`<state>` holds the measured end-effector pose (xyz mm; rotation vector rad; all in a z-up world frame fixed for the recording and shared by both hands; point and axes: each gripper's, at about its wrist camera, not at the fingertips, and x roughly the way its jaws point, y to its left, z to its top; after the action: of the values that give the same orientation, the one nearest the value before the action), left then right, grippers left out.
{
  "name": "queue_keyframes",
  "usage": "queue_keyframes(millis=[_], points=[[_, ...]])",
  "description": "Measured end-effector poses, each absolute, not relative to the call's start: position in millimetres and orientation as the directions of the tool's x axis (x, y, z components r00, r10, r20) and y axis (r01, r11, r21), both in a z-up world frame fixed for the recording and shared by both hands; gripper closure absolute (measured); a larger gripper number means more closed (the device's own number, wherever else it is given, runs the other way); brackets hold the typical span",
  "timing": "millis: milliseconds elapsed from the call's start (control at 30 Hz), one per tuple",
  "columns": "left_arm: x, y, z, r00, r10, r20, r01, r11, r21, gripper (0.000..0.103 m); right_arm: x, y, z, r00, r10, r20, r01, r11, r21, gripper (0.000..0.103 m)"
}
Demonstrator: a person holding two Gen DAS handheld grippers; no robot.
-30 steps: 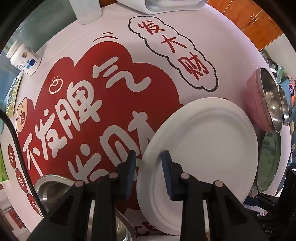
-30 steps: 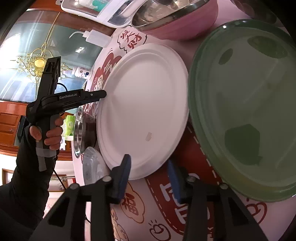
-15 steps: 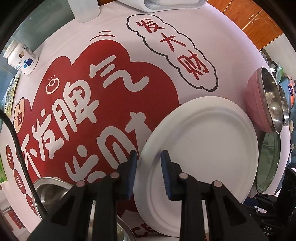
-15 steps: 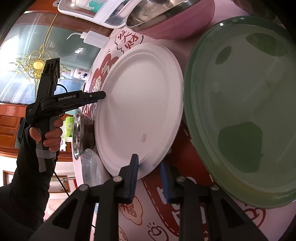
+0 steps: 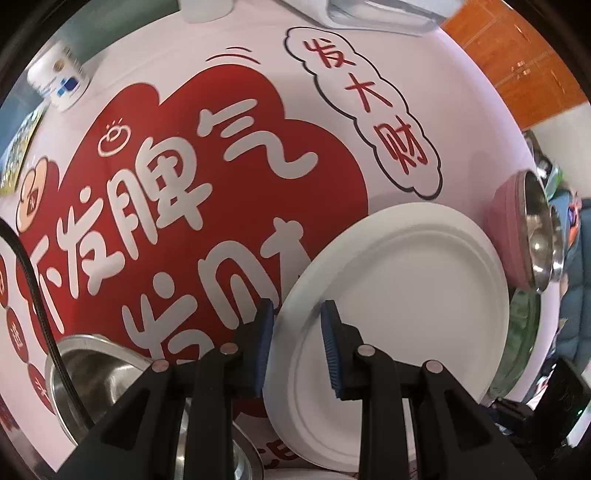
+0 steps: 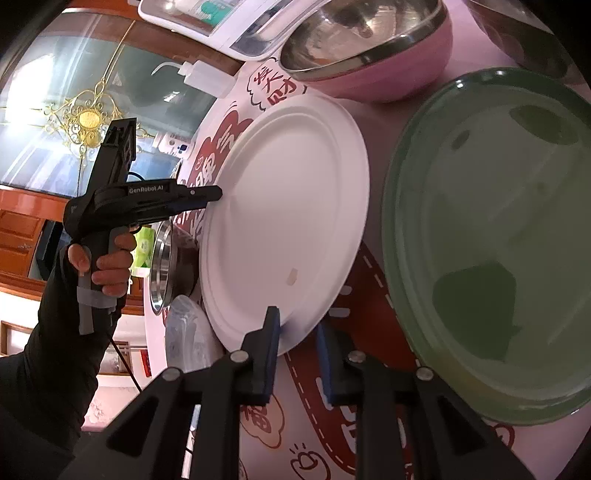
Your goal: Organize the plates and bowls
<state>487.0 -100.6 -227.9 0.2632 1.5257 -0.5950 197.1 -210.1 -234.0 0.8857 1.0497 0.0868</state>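
Observation:
A white paper plate (image 5: 399, 291) (image 6: 284, 218) lies on the red and pink tablecloth (image 5: 184, 155). My left gripper (image 5: 295, 339) straddles its left rim, jaws narrowed around the edge, one pad (image 5: 328, 332) over the plate and one (image 5: 264, 332) outside it. My right gripper (image 6: 297, 350) straddles the opposite rim, jaws likewise narrowed around it. The left gripper also shows in the right wrist view (image 6: 218, 192), tips at the plate's far edge. A green plate (image 6: 491, 236) lies right of the white one. A pink bowl with steel lining (image 6: 369, 48) (image 5: 524, 236) stands beyond.
A steel bowl (image 5: 96, 376) (image 6: 162, 266) sits by the left gripper. A white jar (image 5: 59, 81), a squeeze bottle (image 6: 207, 77) and a white tray (image 6: 221, 22) stand along the far table edge. A clear plastic item (image 6: 188, 332) lies near the plate.
Both grippers have narrowed onto the white plate's opposite rims. The right one moved forward onto the edge; the plate's left side sits a little higher in the left wrist view.

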Motion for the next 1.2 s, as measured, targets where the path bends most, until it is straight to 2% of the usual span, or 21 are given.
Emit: queue_keyframes(millis=[500, 1200], points=[[494.9, -62.0, -222.5, -0.052, -0.257, -0.965, 0.459, 0.852, -0.252, 0.078, 191.2, -219.8, -218.5, 0.590, 0.460, -0.663, 0.261, 0.668, 0.697, 0.089], [485.1, -51.7, -170.6, 0.007, -0.282, -0.959, 0.437, 0.864, -0.251, 0.078, 183.0, -221.3, -204.6, 0.621, 0.522, -0.585, 0.185, 0.628, 0.756, 0.090]])
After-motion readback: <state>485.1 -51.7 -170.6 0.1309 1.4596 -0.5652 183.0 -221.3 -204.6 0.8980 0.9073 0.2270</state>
